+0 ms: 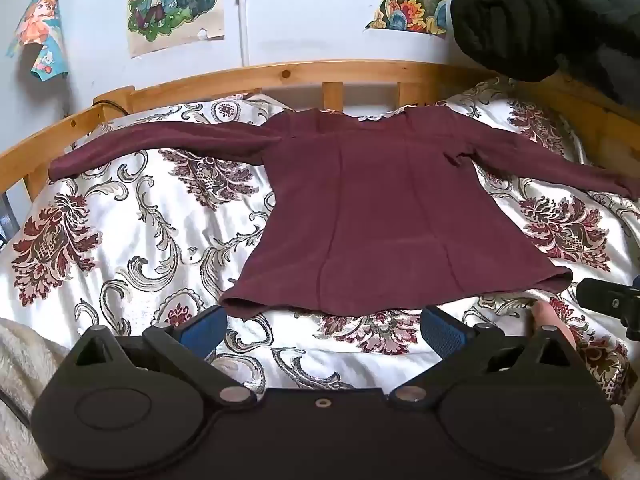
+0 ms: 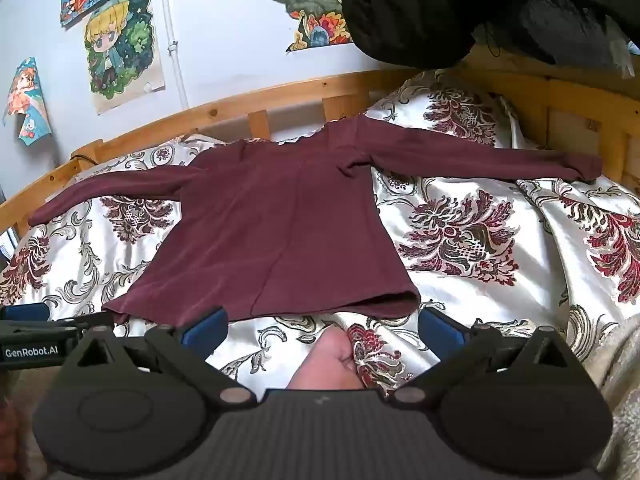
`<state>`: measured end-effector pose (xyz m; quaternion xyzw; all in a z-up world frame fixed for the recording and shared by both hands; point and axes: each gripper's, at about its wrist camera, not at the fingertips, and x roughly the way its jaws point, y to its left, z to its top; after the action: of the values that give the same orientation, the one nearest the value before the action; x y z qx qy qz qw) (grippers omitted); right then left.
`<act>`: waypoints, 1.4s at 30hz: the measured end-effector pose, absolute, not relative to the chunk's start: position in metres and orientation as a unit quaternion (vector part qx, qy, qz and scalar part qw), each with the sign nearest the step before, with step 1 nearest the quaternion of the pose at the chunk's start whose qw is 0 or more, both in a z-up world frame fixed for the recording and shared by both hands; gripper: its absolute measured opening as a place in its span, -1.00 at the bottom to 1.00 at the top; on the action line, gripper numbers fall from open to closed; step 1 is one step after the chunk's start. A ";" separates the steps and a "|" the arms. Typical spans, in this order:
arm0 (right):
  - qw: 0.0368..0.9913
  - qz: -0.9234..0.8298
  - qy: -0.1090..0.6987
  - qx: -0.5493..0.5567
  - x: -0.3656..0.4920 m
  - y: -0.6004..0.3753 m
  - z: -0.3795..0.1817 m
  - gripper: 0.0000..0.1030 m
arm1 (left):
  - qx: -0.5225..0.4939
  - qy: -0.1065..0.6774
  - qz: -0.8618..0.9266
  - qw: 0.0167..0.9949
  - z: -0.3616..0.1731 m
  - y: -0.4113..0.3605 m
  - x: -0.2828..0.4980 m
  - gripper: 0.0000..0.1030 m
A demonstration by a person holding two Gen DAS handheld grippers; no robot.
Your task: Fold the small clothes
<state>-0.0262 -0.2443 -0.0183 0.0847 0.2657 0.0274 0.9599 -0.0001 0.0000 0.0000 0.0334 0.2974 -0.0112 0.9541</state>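
So the maroon long-sleeved top [image 1: 384, 216] is laid out flat on the floral bedspread [image 1: 132, 220], neckline toward the wooden bed frame [image 1: 280, 74], both sleeves stretched out to the sides and the hem nearest the cameras. Nothing has been folded yet by the look of it.

Both tools are empty. The left gripper [image 1: 324, 330] has its jaws spread as wide as they go, hovering just short of the hem, and the right gripper [image 2: 324, 328] is the same, wide open with nothing between the pads. A bit of the person's hand [image 2: 332, 360] shows under the right one.

Handling-wise, this looks like a thin, light knit: totally floppy, no stiffness, so it will drape and bunch wherever it gets lifted. The bedspread looks satiny, so the top could slide rather than stay put when dragged. Best bet is probably pinching the left sleeve [image 1: 160, 142] and right sleeve [image 2: 480, 158] near the cuffs to fold them in, or grabbing the two hem corners. Pinching one layer only would make a mess.
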 end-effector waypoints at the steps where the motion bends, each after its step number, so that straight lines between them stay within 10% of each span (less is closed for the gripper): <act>1: 0.960 0.028 0.265 0.085 -0.026 -0.244 -0.018 1.00 | 0.034 0.299 -0.011 0.953 0.000 0.000 0.000 0.99; 42: 0.959 0.026 0.267 0.089 -0.027 -0.246 -0.019 1.00 | 0.034 0.300 -0.009 0.953 -0.002 -0.004 0.001 0.99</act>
<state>-0.0265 -0.2460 -0.0186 0.0886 0.2671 0.0260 0.9592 0.0005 -0.0037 -0.0016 0.0341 0.3001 -0.0087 0.9533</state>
